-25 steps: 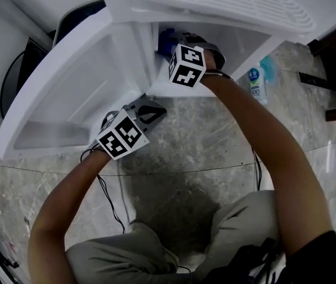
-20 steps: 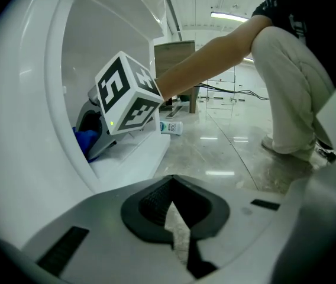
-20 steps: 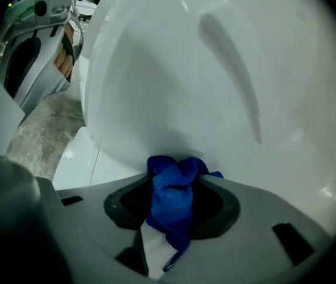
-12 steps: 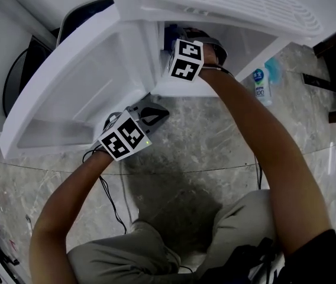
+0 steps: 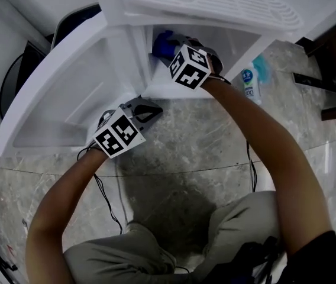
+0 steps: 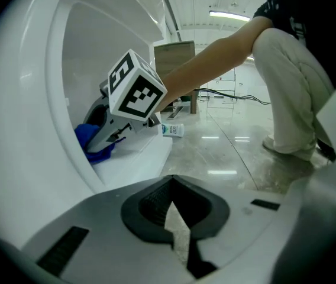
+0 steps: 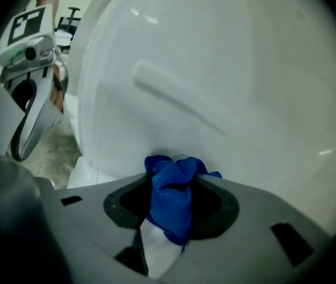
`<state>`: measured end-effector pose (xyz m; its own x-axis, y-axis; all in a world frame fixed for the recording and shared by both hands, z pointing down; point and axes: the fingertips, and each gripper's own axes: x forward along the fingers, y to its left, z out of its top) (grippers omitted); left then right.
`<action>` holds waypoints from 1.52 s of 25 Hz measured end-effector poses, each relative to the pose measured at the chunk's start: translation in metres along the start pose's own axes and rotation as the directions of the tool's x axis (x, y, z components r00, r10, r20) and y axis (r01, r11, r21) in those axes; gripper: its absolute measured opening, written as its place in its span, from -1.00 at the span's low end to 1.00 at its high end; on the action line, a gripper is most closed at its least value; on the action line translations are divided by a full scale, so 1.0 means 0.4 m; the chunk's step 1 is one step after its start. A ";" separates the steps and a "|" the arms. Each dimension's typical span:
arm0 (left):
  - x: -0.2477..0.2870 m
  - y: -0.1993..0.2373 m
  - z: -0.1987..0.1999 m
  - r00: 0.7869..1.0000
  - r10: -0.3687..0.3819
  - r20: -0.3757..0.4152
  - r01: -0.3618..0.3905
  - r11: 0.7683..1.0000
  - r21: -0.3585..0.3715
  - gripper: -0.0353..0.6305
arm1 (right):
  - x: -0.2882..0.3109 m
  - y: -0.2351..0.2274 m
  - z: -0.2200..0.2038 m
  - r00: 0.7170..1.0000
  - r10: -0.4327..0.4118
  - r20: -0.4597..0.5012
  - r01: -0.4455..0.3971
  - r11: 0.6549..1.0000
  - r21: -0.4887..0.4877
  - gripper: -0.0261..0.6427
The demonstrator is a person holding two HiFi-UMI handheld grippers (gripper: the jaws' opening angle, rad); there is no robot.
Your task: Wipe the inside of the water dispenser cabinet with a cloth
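The white water dispenser cabinet (image 5: 141, 58) stands open, its door (image 5: 55, 108) swung out to the left. My right gripper (image 7: 171, 203) reaches inside and is shut on a bunched blue cloth (image 7: 171, 197), which presses against the white inner wall (image 7: 215, 87). In the head view the blue cloth (image 5: 162, 43) shows just past the right gripper (image 5: 177, 49). My left gripper (image 5: 147, 108) is shut and empty, held low beside the door's bottom edge. From the left gripper view, the left gripper (image 6: 174, 215) looks at the right gripper (image 6: 106, 132) and the blue cloth (image 6: 91, 141) in the cabinet.
A small plastic bottle (image 5: 254, 84) lies on the marble floor (image 5: 203, 141) to the right of the cabinet. A dark round object (image 5: 14, 78) sits left of the door. Cables (image 5: 106, 200) trail across the floor by the person's knees (image 5: 115, 253).
My right gripper rolled and rose a little inside the cabinet, carrying the blue cloth up the wall. The left gripper stayed by the door.
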<state>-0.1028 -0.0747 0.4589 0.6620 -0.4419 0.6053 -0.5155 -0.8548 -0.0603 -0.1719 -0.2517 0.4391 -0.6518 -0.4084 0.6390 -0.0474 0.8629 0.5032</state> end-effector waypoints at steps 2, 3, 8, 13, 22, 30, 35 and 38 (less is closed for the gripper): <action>0.010 -0.003 0.023 1.000 -0.004 0.010 0.004 1.000 0.012 -0.88 | -0.042 -0.059 0.033 0.993 -0.089 0.072 0.082 0.992 0.093 -0.49; 0.015 -0.006 0.033 1.000 -0.008 0.013 0.008 1.000 0.016 -0.88 | -0.064 -0.089 0.052 0.985 -0.135 0.109 0.119 0.982 0.143 -0.49; 0.032 -0.042 0.036 0.999 -0.044 0.014 0.044 0.999 0.014 -0.88 | -0.148 -0.181 0.142 0.926 -0.299 0.233 0.243 0.940 0.240 -0.49; 0.039 -0.072 0.025 0.997 -0.073 0.002 0.073 0.997 0.018 -0.88 | -0.232 -0.243 0.234 0.826 -0.410 0.386 0.273 0.892 0.361 -0.49; 0.041 -0.072 0.009 0.997 -0.079 0.006 0.079 0.997 0.007 -0.88 | -0.339 -0.272 0.302 0.624 -0.560 0.545 0.164 0.776 0.610 -0.49; 0.022 -0.055 0.015 0.999 -0.052 -0.002 0.052 0.998 -0.023 -0.88 | -0.310 -0.340 0.299 0.591 -0.625 0.510 0.193 0.723 0.663 -0.49; 0.022 -0.048 0.024 0.999 -0.050 0.003 0.050 0.999 -0.021 -0.88 | -0.292 -0.375 0.293 0.576 -0.645 0.502 0.227 0.716 0.660 -0.49; 0.027 -0.053 0.017 0.998 -0.057 -0.003 0.057 0.998 -0.024 -0.88 | -0.309 -0.352 0.300 0.584 -0.629 0.514 0.212 0.729 0.651 -0.49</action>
<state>-0.0811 -0.0630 0.4614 0.6886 -0.3917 0.6103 -0.4902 -0.8716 -0.0064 -0.1756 -0.2869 0.2194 -0.7393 -0.6282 -0.2425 -0.6657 0.7359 0.1235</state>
